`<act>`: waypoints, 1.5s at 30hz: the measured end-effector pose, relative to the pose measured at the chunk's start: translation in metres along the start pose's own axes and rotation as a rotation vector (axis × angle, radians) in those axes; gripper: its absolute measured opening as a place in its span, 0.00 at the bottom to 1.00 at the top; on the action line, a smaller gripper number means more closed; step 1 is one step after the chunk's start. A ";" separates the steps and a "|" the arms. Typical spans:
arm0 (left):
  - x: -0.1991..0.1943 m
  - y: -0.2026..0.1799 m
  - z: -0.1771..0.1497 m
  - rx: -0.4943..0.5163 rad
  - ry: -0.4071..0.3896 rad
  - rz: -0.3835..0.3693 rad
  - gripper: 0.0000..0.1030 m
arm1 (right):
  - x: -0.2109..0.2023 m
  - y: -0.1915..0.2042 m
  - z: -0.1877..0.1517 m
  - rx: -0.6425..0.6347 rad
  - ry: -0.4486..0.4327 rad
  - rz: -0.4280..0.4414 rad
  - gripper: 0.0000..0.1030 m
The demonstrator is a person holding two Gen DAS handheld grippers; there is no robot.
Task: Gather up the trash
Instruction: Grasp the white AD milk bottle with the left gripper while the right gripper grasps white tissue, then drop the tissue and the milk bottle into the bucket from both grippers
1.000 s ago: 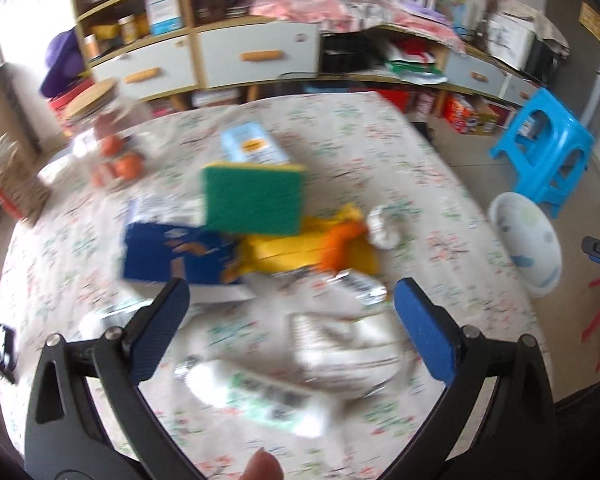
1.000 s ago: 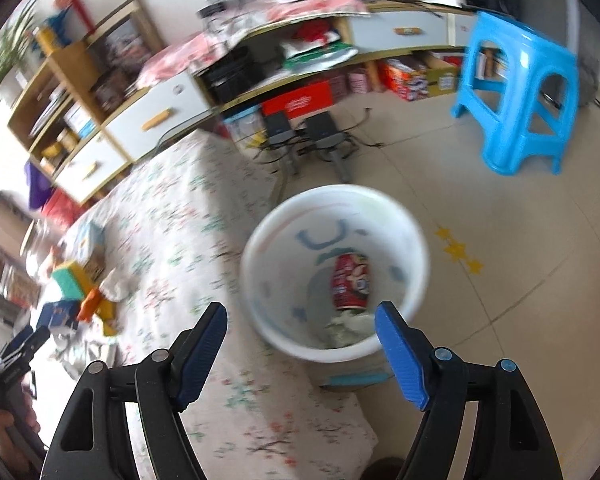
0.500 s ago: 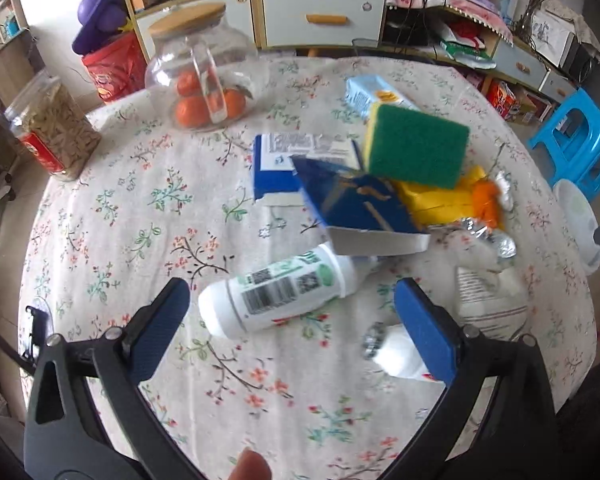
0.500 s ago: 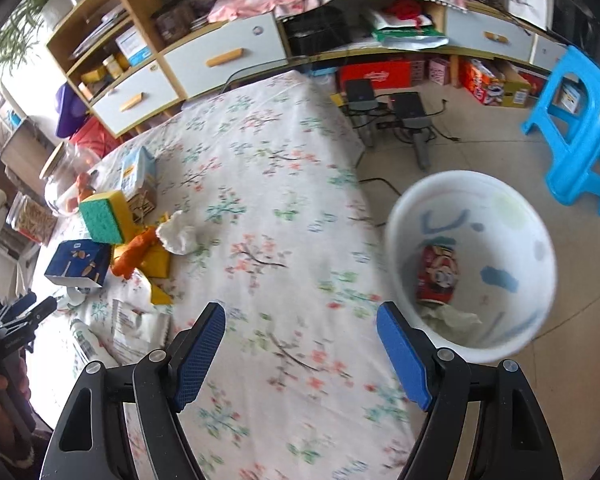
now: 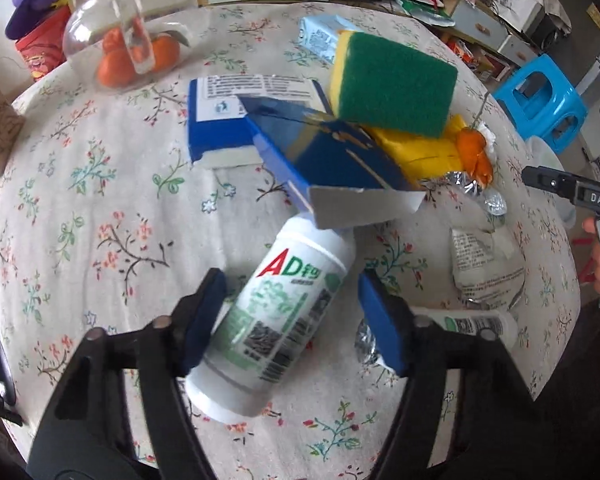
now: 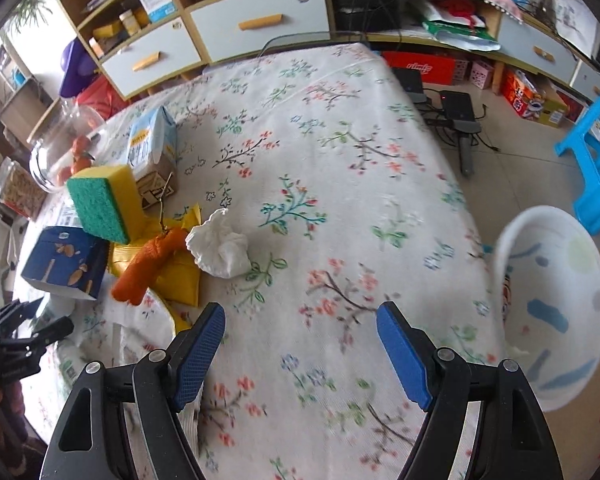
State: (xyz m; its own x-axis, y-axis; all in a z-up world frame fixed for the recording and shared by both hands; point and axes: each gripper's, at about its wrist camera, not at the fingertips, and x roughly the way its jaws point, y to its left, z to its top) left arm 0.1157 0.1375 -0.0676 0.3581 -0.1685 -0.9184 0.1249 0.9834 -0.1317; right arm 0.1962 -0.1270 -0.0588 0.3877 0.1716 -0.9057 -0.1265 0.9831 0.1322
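My left gripper (image 5: 292,320) is open, its blue pads on either side of a white AD bottle (image 5: 284,312) that lies on the flowered tablecloth (image 5: 100,208). A torn blue box (image 5: 332,168), a crumpled white wrapper (image 5: 484,268), foil scraps (image 5: 472,188) and a small white tube (image 5: 476,324) lie close by. My right gripper (image 6: 300,356) is open and empty over the tablecloth (image 6: 320,140), right of a crumpled white tissue (image 6: 220,248) and an orange wrapper (image 6: 152,268). The white trash bin (image 6: 556,304) stands on the floor at the right.
A green and yellow sponge (image 5: 392,84), a yellow packet (image 5: 420,148), a light blue carton (image 6: 152,144) and a glass jar of oranges (image 5: 128,24) stand on the table. A blue stool (image 6: 596,160) and low cabinets (image 6: 260,20) lie beyond it.
My left gripper has moved down over the white bottle, which now lies between its pads. My right gripper has swung left from the bin to over the table.
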 end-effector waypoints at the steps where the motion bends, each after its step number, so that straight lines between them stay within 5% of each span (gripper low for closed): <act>1: -0.002 0.001 -0.001 -0.010 -0.004 -0.008 0.59 | 0.004 0.003 0.002 -0.005 0.003 0.005 0.77; 4: -0.009 0.008 -0.011 -0.055 -0.009 -0.044 0.45 | 0.013 0.012 0.007 -0.028 0.001 0.019 0.77; 16: -0.046 0.045 -0.043 -0.275 -0.084 -0.042 0.40 | 0.030 0.042 0.017 -0.158 -0.035 -0.014 0.69; 19: -0.050 0.045 -0.040 -0.293 -0.107 -0.029 0.40 | 0.030 0.046 0.017 -0.176 -0.042 -0.001 0.58; 23: -0.058 0.041 -0.035 -0.303 -0.139 -0.027 0.40 | 0.028 0.051 0.016 -0.212 -0.032 0.040 0.27; 34: -0.069 -0.001 -0.013 -0.256 -0.214 -0.070 0.40 | -0.002 0.042 0.005 -0.190 -0.055 0.070 0.25; 45: -0.049 -0.052 0.008 -0.182 -0.213 -0.117 0.40 | -0.044 -0.027 -0.012 -0.072 -0.088 0.072 0.25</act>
State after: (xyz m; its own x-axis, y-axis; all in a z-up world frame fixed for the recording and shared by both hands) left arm 0.0991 0.0937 -0.0128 0.5393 -0.2728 -0.7967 0.0158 0.9492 -0.3143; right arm 0.1718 -0.1615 -0.0270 0.4532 0.2495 -0.8558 -0.2208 0.9615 0.1635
